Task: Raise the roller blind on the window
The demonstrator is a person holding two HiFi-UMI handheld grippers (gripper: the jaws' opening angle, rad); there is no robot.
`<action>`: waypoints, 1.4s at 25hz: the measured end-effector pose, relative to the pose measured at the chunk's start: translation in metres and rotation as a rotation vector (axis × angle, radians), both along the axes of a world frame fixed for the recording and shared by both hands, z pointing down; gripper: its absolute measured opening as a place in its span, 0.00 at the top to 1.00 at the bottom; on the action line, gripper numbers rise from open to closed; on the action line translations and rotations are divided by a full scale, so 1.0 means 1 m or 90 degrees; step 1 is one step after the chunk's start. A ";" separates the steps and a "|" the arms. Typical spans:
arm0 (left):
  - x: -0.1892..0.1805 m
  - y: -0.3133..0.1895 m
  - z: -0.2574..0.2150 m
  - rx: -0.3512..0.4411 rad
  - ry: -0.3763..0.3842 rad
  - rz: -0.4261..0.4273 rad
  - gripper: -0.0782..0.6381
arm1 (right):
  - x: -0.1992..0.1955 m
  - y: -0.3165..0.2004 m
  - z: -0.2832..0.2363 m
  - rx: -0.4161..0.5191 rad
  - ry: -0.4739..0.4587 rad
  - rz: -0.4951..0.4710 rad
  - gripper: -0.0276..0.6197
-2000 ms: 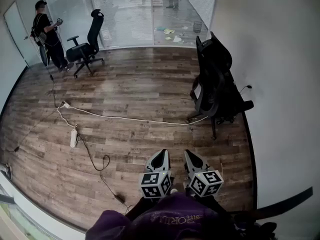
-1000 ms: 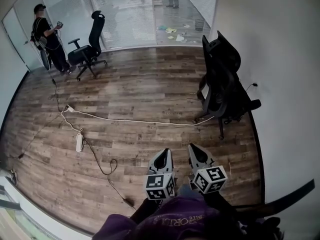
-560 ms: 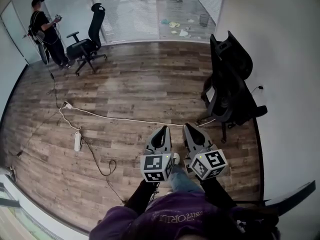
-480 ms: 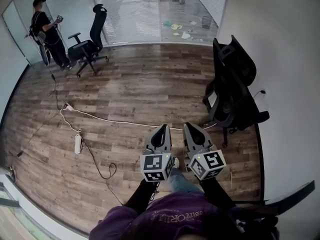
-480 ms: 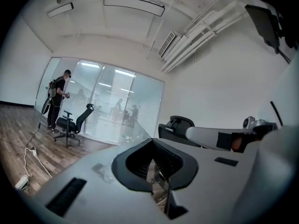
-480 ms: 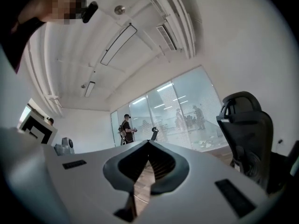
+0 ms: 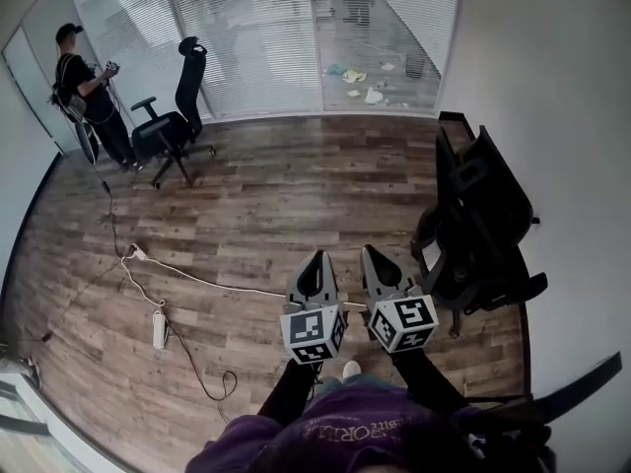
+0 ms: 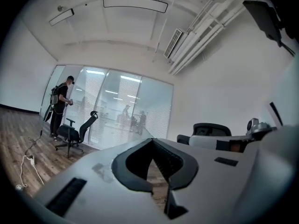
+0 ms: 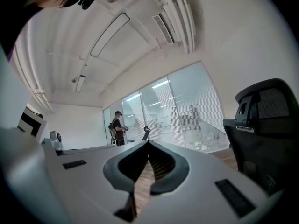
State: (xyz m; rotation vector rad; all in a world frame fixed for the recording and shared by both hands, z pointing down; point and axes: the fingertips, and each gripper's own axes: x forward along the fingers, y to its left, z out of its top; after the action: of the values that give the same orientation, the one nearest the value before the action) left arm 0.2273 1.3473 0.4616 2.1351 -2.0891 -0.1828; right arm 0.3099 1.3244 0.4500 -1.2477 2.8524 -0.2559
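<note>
My left gripper and right gripper are held side by side in front of me, pointing level toward the far glass wall with slatted blinds. Both are shut with nothing in them. In the left gripper view the jaw tips of the left gripper meet, with the glass wall beyond. In the right gripper view the tips of the right gripper also meet. No roller blind can be made out in any view. A window edge shows at the lower left of the head view.
A black office chair stands close on my right by the white wall. A second chair and a person are at the far left. A white cable and power strip lie on the wooden floor.
I have walked forward toward the glass wall. The right-hand chair and the floor cable have slid nearer, and both shut grippers have travelled along with me, a little higher in view.
</note>
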 end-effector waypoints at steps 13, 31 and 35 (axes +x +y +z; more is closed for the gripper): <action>-0.084 -0.196 0.019 -0.011 0.004 0.009 0.89 | -0.077 -0.204 0.029 -0.036 0.010 0.060 0.96; -0.200 -0.471 0.037 -0.048 0.038 0.114 0.89 | -0.190 -0.470 0.045 -0.070 0.040 0.159 0.96; -0.218 -0.534 0.049 -0.063 0.026 0.105 0.89 | -0.206 -0.539 0.053 -0.074 0.038 0.154 0.96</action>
State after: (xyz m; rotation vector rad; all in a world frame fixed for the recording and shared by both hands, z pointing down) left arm 0.0093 0.8136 0.5103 2.2120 -1.8483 -0.1000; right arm 0.1038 0.7849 0.5026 -1.6306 2.7315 -0.3881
